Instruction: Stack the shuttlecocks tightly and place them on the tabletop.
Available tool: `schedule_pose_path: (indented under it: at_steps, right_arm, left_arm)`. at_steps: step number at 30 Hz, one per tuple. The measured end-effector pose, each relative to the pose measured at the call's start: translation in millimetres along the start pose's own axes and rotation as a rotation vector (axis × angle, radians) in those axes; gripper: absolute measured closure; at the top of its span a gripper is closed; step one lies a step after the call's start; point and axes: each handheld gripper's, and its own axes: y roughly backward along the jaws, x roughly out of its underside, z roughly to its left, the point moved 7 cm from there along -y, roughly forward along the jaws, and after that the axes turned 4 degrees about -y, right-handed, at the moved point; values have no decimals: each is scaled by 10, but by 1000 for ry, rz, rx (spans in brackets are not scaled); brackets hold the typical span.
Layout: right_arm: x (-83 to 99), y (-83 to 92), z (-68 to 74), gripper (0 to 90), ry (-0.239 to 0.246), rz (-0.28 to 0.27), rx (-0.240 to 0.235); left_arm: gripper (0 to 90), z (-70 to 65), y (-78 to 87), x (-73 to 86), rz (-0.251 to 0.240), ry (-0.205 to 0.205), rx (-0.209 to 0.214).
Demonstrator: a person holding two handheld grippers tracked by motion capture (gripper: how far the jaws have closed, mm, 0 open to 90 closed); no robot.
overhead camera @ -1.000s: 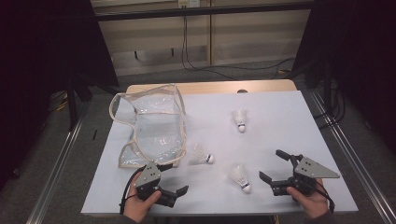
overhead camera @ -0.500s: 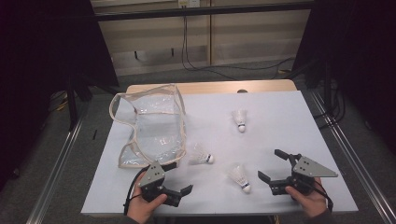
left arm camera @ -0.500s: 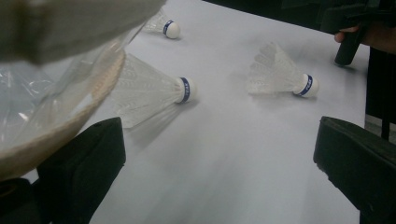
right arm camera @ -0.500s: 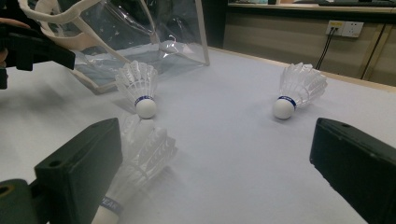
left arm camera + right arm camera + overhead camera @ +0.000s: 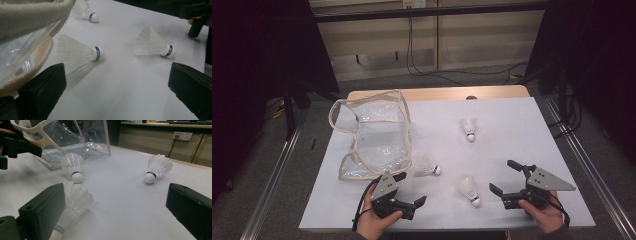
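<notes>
White shuttlecocks (image 5: 428,166) with blue bands lie on the white table (image 5: 512,125) beside a clear, cream-trimmed bag (image 5: 374,135).

The left gripper (image 5: 409,189) sits slightly farther right and forward than a second ago, nearer the middle shuttlecock (image 5: 428,166); jaws stay spread.

The bag (image 5: 374,132) blocks the table's (image 5: 512,125) left half. Just right of its near corner lies one shuttlecock (image 5: 428,166); another (image 5: 468,190) lies farther right and nearer, a third (image 5: 468,128) well beyond. Bare table runs between them and along the right edge.
</notes>
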Motion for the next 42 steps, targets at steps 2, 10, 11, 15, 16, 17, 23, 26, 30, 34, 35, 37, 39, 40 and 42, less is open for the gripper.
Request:
schedule_pose_path:
  at_steps: [2, 10, 11, 15, 16, 17, 23, 26, 30, 34, 35, 37, 39, 40, 42]
  right_arm:
    - [-4, -32, 16, 15, 1, 4, -9]
    - [-6, -56, 38, 15, 11, 6, -19]
    - [-4, -55, 37, 15, 11, 8, -18]
    - [-5, -37, 41, 15, 11, 9, -13]
    - [-6, -34, 39, 16, 12, 8, -11]
    - [-6, -34, 39, 16, 12, 8, -11]
    - [-3, -22, 30, 15, 8, 5, -11]
    - [1, -23, 25, 15, 8, 7, -10]
    - [0, -27, 29, 16, 9, 8, -11]
    - [-2, -30, 34, 15, 7, 6, -15]
    - [-4, -30, 36, 16, 8, 5, -15]
    - [-4, -30, 37, 15, 9, 5, -15]
    - [-2, -30, 36, 16, 7, 6, -16]
    - [-3, -28, 33, 15, 7, 7, -13]
    - [-6, -25, 33, 15, 4, 3, -16]
  left_arm:
    - [19, -25, -3, -10, -8, 10, 3]
    - [19, -56, -70, -25, -8, 3, -3]
    - [16, -49, -82, -26, -1, -3, -17]
    - [17, -78, -125, -37, 0, 8, -7]
    - [21, -97, -133, -31, 5, 5, -2]
    - [21, -117, -140, -28, 6, 3, 7]
    - [30, -168, -181, -39, 7, -4, 29]
    - [30, -167, -210, -37, 13, 0, 17]
    - [33, -156, -250, -37, 21, -8, 2]
    - [29, -146, -299, -35, 36, -2, -24]
    - [26, -158, -320, -40, 32, 9, -23]
    - [26, -169, -357, -46, 43, 13, -29]
    - [26, -176, -390, -57, 45, 2, -32]
    - [26, -194, -411, -62, 40, 11, -23]
    - [27, -190, -433, -66, 46, -5, -27]
